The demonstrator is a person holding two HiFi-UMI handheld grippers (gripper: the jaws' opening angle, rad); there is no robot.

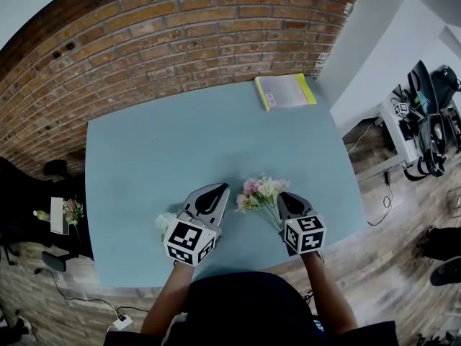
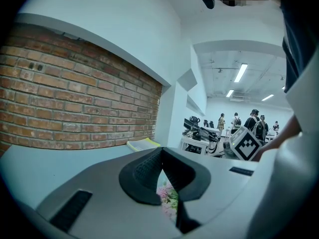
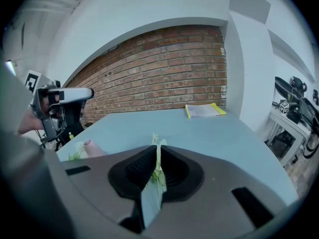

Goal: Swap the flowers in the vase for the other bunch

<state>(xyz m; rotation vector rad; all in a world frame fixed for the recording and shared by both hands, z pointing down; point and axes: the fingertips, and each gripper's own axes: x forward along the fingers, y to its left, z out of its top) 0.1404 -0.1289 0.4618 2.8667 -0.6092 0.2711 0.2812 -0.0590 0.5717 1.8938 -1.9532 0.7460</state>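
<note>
Brick wall (image 1: 180, 34) at the back, pale blue table (image 1: 158, 143) in front of it, and the person is leaning over the near edge. The pink bunch (image 1: 261, 190) lies low over the table there, blooms fanning towards the left. Its green stems (image 3: 158, 169) are pinched in the right gripper (image 1: 282, 196), whose jaws are clamped tight on them. Just across from the blooms is the left gripper (image 1: 216, 189), jaws pressed together with nothing visibly caught in them; pink petals show through the gap below its pads. On that gripper's outer side a pale flower (image 1: 166, 222) rests on the table, close by its body. Nothing stands between the two grippers but the bunch itself. Over at the far right corner lies a yellow-edged booklet (image 1: 286, 91), well clear. Off the table's left edge, a small pink posy (image 1: 71, 209) sits on dark furniture; I can't tell what it stands in.
</note>
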